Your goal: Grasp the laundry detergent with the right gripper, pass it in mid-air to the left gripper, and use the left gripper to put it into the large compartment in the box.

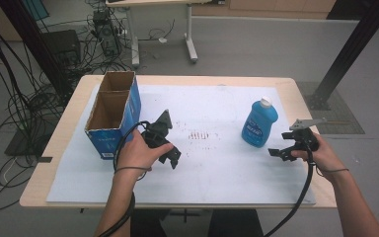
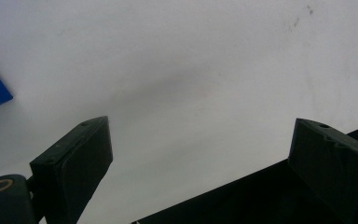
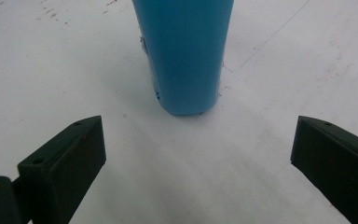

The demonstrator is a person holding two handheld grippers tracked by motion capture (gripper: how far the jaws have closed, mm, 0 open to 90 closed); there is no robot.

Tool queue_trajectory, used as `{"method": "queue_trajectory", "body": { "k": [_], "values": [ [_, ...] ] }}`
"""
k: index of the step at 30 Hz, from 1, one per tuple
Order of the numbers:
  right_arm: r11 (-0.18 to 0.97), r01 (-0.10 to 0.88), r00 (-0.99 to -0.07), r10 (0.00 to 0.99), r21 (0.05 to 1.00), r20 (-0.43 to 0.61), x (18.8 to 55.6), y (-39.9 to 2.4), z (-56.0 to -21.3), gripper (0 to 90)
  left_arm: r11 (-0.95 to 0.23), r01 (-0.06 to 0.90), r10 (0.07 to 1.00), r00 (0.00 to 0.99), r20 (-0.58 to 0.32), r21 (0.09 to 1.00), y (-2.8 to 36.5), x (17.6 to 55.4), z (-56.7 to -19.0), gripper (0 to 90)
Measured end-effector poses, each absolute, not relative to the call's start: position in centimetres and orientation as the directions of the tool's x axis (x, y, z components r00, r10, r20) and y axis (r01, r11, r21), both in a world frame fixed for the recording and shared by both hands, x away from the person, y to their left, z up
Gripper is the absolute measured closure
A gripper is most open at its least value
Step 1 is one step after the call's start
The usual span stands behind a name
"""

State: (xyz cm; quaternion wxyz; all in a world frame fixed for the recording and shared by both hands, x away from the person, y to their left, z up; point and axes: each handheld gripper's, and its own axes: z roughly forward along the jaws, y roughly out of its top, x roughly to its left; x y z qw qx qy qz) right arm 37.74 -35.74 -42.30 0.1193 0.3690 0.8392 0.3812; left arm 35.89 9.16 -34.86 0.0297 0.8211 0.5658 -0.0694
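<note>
I have my right hand-held gripper (image 3: pixel 196 154) spread and lined up just short of the blue bottle (image 3: pixel 185 51), which stands ungrasped near the table's right edge, while my left hand-held gripper (image 2: pixel 200 163), also spread and empty, waits beside the cardboard box (image 1: pixel 112 112).

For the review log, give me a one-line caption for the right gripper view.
Right gripper, jaws open, faces the upright blue bottle on the white sheet.

A blue bottle (image 1: pixel 259 124) with a white cap stands at right; at far left sits a box (image 1: pixel 112 112), blue outside, brown inside. The tongs (image 1: pixel 174 157) are black; the desk (image 1: pixel 296 86) is pale wood under a white sheet (image 1: pixel 217 173) with reddish specks.
</note>
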Motion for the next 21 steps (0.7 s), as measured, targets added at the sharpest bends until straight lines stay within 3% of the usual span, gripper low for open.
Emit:
{"method": "queue_trajectory", "body": {
  "k": [21],
  "values": [
    [0.390, 0.498, -0.706, 0.701, 0.774, 0.100, 38.74, -35.13, -43.07, 2.8, -0.363, 0.931, 0.925, 0.354, -0.139, -0.040, 8.88, 35.84, -34.71, 6.6]
  ]
}}
